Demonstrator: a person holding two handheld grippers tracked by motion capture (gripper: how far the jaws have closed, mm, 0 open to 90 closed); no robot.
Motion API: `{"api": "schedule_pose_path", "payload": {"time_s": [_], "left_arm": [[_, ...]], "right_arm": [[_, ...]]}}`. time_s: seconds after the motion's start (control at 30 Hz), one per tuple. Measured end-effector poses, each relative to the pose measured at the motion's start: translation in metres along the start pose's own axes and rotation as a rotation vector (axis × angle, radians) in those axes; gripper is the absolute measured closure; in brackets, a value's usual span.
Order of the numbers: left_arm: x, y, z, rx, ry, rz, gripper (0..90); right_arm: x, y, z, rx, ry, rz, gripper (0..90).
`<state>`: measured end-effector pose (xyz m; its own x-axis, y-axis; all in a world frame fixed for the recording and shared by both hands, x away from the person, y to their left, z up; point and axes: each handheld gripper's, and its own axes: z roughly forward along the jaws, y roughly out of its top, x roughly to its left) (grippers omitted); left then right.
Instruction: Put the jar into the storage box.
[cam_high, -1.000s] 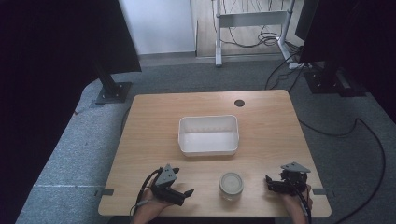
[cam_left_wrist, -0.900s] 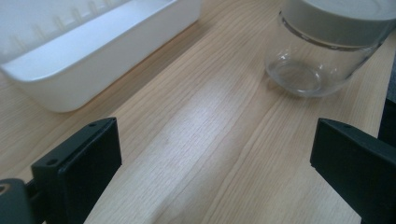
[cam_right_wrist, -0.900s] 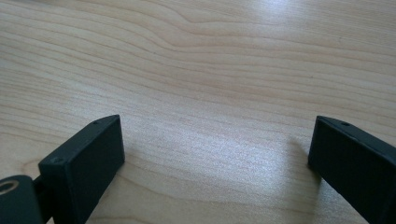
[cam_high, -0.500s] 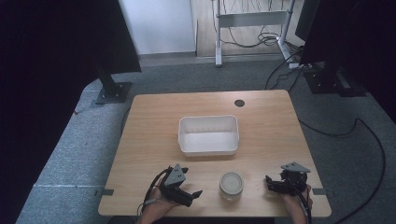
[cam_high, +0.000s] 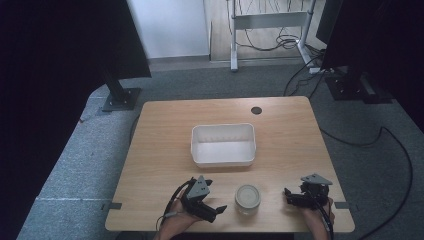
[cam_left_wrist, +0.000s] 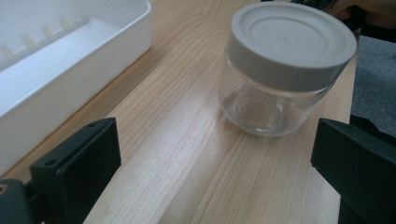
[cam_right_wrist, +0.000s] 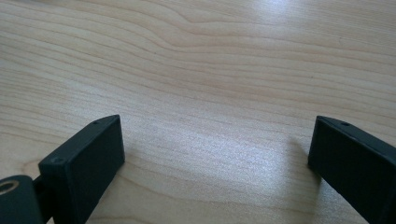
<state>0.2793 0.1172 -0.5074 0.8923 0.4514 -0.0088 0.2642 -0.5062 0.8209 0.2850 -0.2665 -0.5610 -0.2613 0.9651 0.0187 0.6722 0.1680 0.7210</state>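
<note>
Soft overhead light brightens the wooden surface (cam_high: 165, 150) while the room's edges sink into darkness. Gentle sheen on the woodgrain, faint shadows, and close-up views blur slightly.

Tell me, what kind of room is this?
Probably a lab or test room, not a home: a bare wooden table on grey carpet, loose cables under a metal frame, and dark stands beside it. A person holds a left hand-held gripper near a jar.

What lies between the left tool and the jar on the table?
Nothing: in the left gripper view, bare wooden table separates the open left tool from the lidded jar.
</note>
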Motion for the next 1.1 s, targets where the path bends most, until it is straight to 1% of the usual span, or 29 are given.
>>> {"api": "schedule_pose_path", "payload": {"time_s": [0.13,0.27,0.3,0.33,0.4,0.53,0.63,0.93,1.1], "left_arm": [[-0.003,0.004,0.007,0.003,-0.017,0.013,1.5],[-0.007,0.007,0.016,0.012,-0.042,0.027,2.4],[-0.007,0.007,0.016,0.012,-0.042,0.027,2.5],[-0.008,0.008,0.019,0.014,-0.055,0.033,2.7],[-0.009,0.009,0.023,0.015,-0.07,0.029,3.1],[-0.01,0.01,0.027,0.019,-0.077,0.035,3.1],[-0.011,0.012,0.031,0.02,-0.096,0.046,4.1],[-0.019,0.016,0.044,0.027,-0.128,0.071,5.4],[-0.022,0.018,0.05,0.032,-0.132,0.081,5.5]], "right_arm": [[0.0,0.0,0.0,0.0,0.001,-0.001,3.1],[0.0,0.0,0.0,0.0,0.002,-0.002,3.1],[0.0,0.0,0.0,0.0,0.002,-0.002,3.1],[0.0,0.0,0.0,0.0,0.002,-0.002,3.1],[0.0,0.0,0.0,0.0,0.003,-0.003,3.2],[0.0,0.0,0.0,0.0,0.004,-0.003,3.2],[0.0,0.0,0.0,0.0,0.003,-0.003,3.2],[0.0,0.0,0.0,0.0,0.003,-0.003,3.2],[0.0,0.0,0.0,0.0,0.003,-0.003,3.2]]}}
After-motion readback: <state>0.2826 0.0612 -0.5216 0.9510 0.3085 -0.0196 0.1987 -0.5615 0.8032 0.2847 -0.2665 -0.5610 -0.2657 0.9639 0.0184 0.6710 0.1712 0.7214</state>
